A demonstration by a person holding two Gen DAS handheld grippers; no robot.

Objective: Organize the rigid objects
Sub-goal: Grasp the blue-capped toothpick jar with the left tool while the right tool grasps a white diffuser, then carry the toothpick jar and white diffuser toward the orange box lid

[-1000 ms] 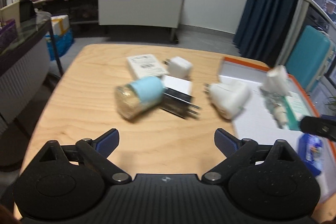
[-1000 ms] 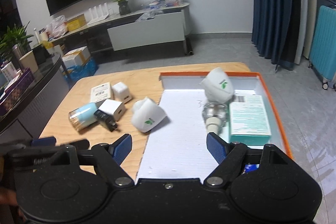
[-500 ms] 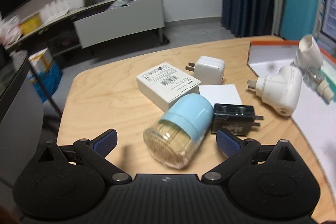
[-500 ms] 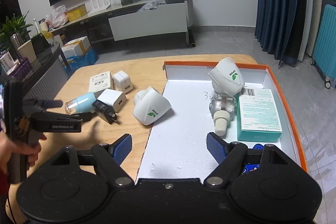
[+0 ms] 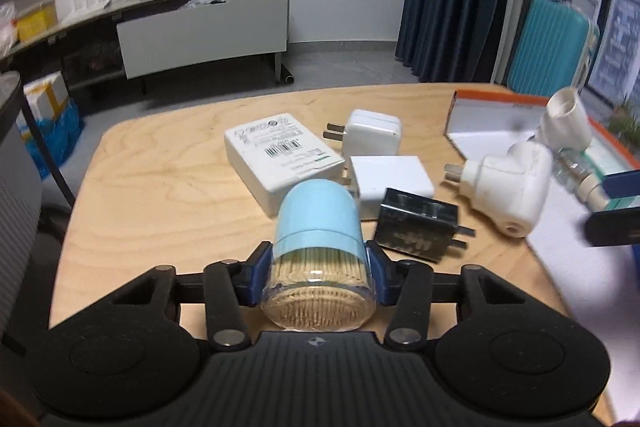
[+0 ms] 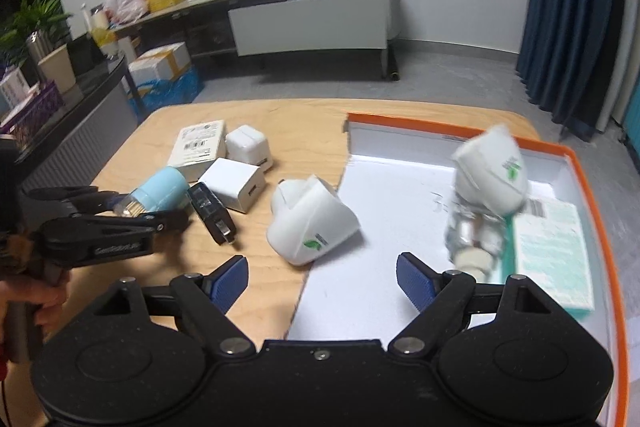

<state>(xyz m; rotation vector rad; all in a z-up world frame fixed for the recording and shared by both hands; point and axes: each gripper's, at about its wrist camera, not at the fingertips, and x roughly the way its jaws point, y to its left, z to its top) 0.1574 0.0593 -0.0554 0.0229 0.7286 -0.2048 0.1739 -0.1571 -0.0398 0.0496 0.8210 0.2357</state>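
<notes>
A toothpick jar point(image 5: 318, 223) with a light-blue cap lies on its side on the wooden table point(image 5: 160, 187). My left gripper point(image 5: 318, 267) is closing on it, and both blue pads press its clear body; from the right wrist view the jar point(image 6: 162, 189) sits in that gripper point(image 6: 148, 207), which a hand holds. Behind the jar lie a black charger point(image 5: 416, 231), a white cube charger point(image 5: 390, 179), a pronged white charger point(image 5: 370, 139) and a flat white box point(image 5: 280, 155). My right gripper point(image 6: 320, 277) hangs open over the table near a white plug-in device point(image 6: 312, 223).
An orange-rimmed tray point(image 6: 440, 125) on the right holds a second white plug-in device point(image 6: 492, 171), a small bottle point(image 6: 472, 239) and a teal box point(image 6: 552, 251). Bare table shows at the left front. A low cabinet and blue curtains stand beyond the table.
My left gripper has come forward over the toothpick jar and gone from wide open to gripping it. My right gripper has moved nearer the table and stays open.
</notes>
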